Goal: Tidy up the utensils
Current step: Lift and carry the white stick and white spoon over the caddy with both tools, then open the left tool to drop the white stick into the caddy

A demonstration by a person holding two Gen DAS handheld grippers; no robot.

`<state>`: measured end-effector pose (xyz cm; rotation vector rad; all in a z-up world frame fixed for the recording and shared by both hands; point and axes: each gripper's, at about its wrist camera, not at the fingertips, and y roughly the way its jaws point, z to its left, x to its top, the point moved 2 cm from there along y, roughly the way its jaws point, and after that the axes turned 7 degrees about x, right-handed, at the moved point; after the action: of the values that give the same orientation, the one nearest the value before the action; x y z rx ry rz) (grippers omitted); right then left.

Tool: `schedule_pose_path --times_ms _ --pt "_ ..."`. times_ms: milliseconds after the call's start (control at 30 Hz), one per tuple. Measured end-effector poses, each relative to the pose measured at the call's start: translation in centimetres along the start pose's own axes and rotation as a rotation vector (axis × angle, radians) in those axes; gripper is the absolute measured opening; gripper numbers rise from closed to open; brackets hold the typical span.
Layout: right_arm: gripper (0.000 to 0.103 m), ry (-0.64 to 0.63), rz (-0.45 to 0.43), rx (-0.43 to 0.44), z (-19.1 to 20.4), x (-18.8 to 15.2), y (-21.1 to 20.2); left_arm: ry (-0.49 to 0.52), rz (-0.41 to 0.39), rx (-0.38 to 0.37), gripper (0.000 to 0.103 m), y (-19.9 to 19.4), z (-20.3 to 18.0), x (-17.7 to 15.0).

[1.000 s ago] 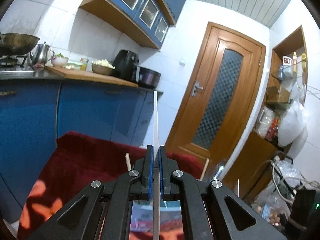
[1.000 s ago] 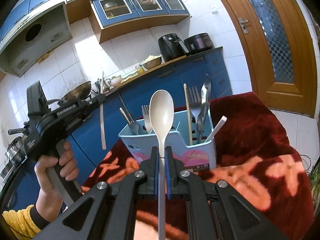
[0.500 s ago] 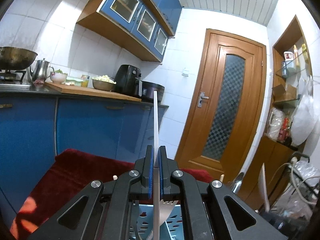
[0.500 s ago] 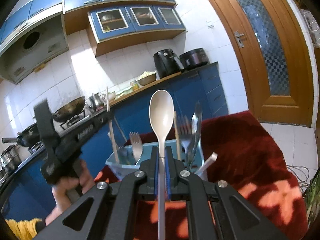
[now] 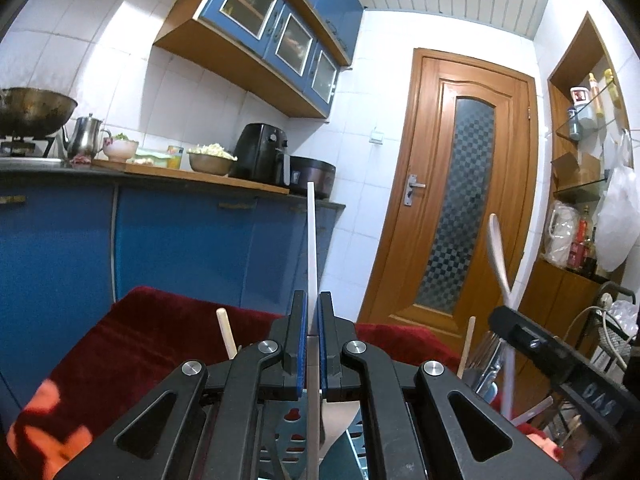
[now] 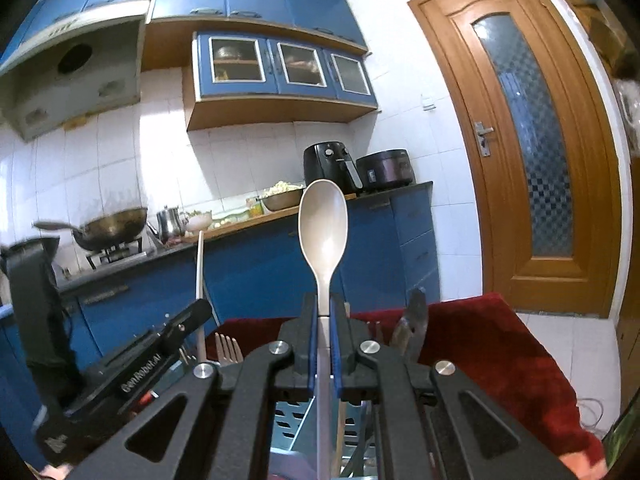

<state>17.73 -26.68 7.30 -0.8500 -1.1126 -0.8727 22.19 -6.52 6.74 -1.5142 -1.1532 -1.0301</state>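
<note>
My left gripper [image 5: 312, 308] is shut on a thin white stick-like utensil [image 5: 312, 240] that stands upright between the pads. My right gripper [image 6: 325, 312] is shut on a beige plastic spoon [image 6: 323, 220], bowl up. Both hover just above a light blue slotted utensil caddy [image 6: 292, 416] holding forks [image 6: 229, 347], wooden sticks and metal cutlery [image 6: 412, 324]. The caddy also shows below the fingers in the left wrist view [image 5: 356, 440]. The right gripper with its spoon [image 5: 498, 256] appears at the right of the left wrist view; the left gripper [image 6: 168, 336] appears at the left of the right wrist view.
The caddy stands on a table covered with a red and orange cloth [image 6: 500, 344]. Blue kitchen cabinets [image 5: 172, 240] and a counter with a wok, kettle, bowls and an air fryer [image 6: 328, 166] lie behind. A wooden door [image 5: 456, 208] is at the right.
Both grippers have come closer to the caddy and now sit right above it, side by side. Each still holds its utensil upright.
</note>
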Motion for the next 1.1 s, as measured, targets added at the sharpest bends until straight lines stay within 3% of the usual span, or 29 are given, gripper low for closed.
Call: schedule_pose_path --times_ms 267,333,400,733,1100 --pt "0.008 -0.036 0.038 -0.02 -0.5 -1.6 0.2 0.009 0.022 -0.012 0.004 0.0 -0.3 -0.5" --pt "0.022 -0.032 0.044 -0.02 -0.5 -1.5 -0.1 0.015 0.027 -0.011 0.006 -0.2 -0.4 -0.5" --pt "0.028 -0.027 0.042 -0.017 -0.3 -1.5 -0.4 0.015 0.034 -0.017 0.008 -0.4 -0.5 -0.3" --pt "0.028 0.007 0.03 -0.015 -0.3 -0.8 -2.4 0.023 0.062 -0.036 0.013 -3.0 -0.6 0.3" --pt "0.031 0.064 0.09 -0.03 -1.7 -0.6 -6.1 0.018 0.161 -0.023 0.013 -6.0 0.7 -0.3"
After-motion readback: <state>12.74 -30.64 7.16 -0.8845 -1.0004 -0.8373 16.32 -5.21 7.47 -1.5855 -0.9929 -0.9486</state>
